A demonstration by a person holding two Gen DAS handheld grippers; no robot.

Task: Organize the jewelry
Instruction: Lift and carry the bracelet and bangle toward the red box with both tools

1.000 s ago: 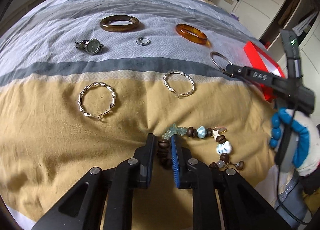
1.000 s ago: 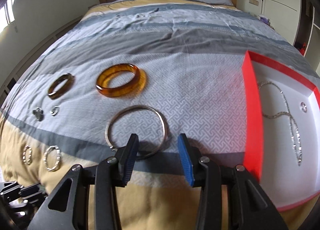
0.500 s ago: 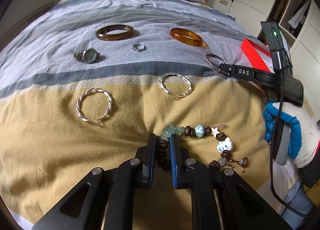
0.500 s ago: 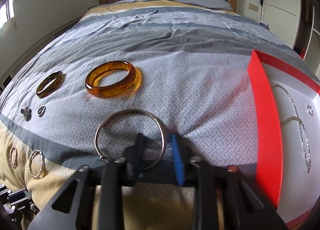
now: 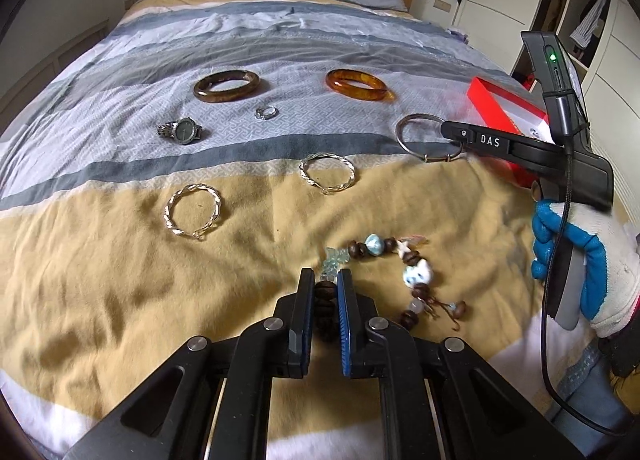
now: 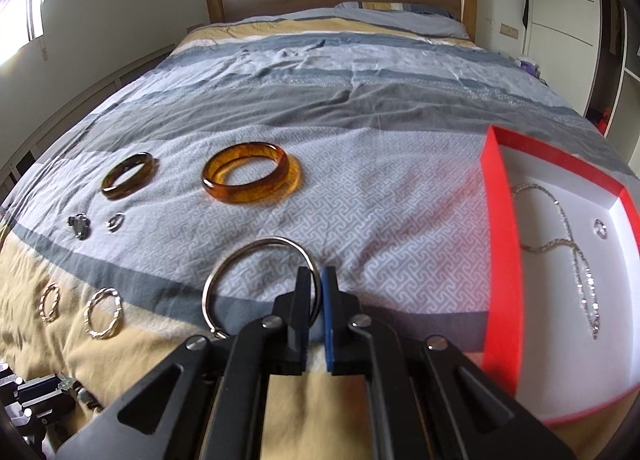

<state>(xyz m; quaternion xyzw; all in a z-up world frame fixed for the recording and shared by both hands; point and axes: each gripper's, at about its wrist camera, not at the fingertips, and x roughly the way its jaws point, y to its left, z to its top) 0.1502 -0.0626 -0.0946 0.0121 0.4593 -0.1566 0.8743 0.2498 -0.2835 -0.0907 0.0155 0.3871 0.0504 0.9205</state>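
Both tools had clamped pieces together, surely for the red box (image 6: 500,244) at three o'clock: left tool (image 5: 325,292) gripping the beaded bracelet (image 5: 414,274), right tool (image 6: 314,290) pinching the plain silver bangle (image 6: 224,272).

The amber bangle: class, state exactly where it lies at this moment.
In the right wrist view the amber bangle lies flat on the grey patterned bedspread, left of the red tray, between the darker brown bangle and that tray.
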